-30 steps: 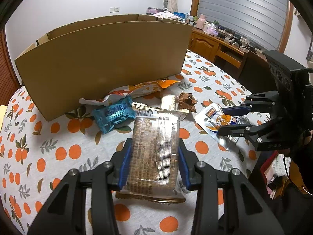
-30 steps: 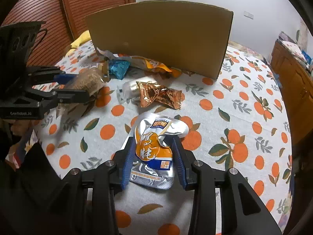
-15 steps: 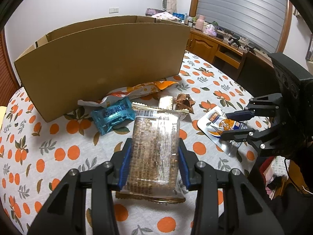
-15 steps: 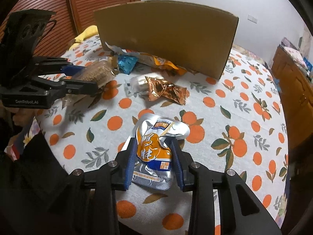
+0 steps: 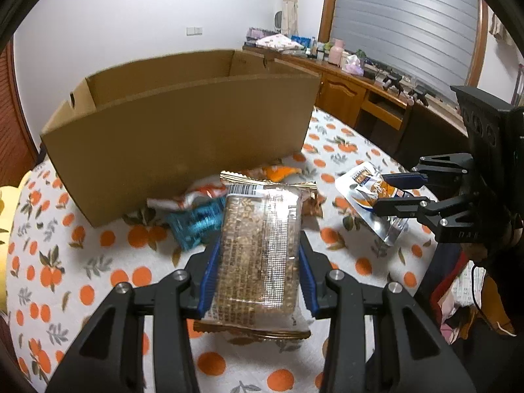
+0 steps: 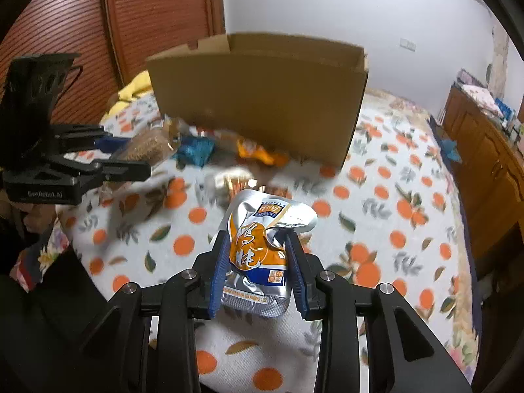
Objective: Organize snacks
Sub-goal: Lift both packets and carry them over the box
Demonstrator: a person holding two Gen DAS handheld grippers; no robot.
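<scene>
Overhead, orange-print tablecloth beside wooden cabinets

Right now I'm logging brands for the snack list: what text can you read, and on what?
"GenRobot.AI": left gripper body.
"BAIJIANG", uncertain: blue badge on the foil pouch.
Large white Chinese characters on the pouch's orange panel: not read with confidence.
Print on the clear cereal bar wrapper: too small.
Teal packet: blurred.

Ahead of my grippers the cardboard box wall is standing as the barrier, its open top offering passage above the rim, while loose snack packets are crowding its foot and bare tablecloth is lying free off to my right.
</scene>
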